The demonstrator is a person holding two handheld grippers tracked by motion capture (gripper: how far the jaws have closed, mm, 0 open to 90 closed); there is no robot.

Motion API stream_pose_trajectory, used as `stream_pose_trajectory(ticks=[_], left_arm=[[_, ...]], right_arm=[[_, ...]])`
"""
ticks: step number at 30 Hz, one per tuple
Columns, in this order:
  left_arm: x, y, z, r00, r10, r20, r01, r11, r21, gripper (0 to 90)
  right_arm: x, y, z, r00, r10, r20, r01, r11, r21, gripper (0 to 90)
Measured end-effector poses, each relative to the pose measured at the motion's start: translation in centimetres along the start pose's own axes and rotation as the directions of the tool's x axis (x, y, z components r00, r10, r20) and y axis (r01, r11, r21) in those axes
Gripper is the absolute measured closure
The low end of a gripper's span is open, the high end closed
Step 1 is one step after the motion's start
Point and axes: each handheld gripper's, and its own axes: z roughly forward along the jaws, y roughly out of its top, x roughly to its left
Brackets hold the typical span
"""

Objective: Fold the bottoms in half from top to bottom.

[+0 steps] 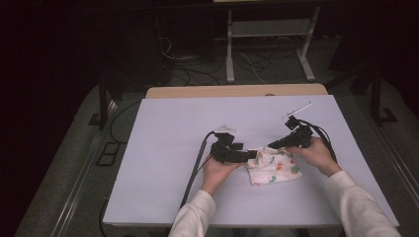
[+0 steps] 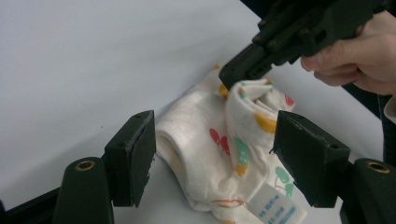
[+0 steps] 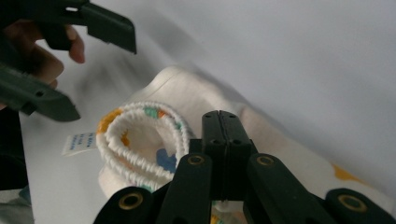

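Cloth (image 1: 272, 167) with fruit prints lay bunched on the surface (image 1: 173, 133). Left claw (image 2: 212, 158) stood spread around it, pads apart from the fabric. Right claw (image 3: 219, 140) pinched its edge, pressed together.

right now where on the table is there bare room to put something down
The table is bare left of the left gripper, along its far edge, and right of the right gripper. It is crowded at the near middle, where both grippers meet over the printed cloth.

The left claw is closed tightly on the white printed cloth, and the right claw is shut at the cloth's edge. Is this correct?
Not quite. The left claw is open: in the left gripper view its pads stand apart on either side of the white printed cloth, not pressing it. The right claw is shut at the cloth's edge.
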Motion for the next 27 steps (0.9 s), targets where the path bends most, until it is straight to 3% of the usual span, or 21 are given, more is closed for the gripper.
stream_pose_trajectory(ticks=[17, 27], left_arm=[[0.1, 0.0, 0.1, 0.9999, -0.012, 0.003, 0.012, 0.9999, -0.009, 28.8], [0.0, -0.1, 0.4, 0.9998, -0.018, 0.007, 0.018, 0.9998, -0.006, 26.3]], right_arm=[[2.4, -2.8, -1.5, 0.9986, -0.049, -0.02, 0.049, 0.999, -0.001, 89.0], [3.8, -5.5, -1.0, 0.998, -0.062, -0.011, 0.063, 0.997, 0.044, 89.0]])
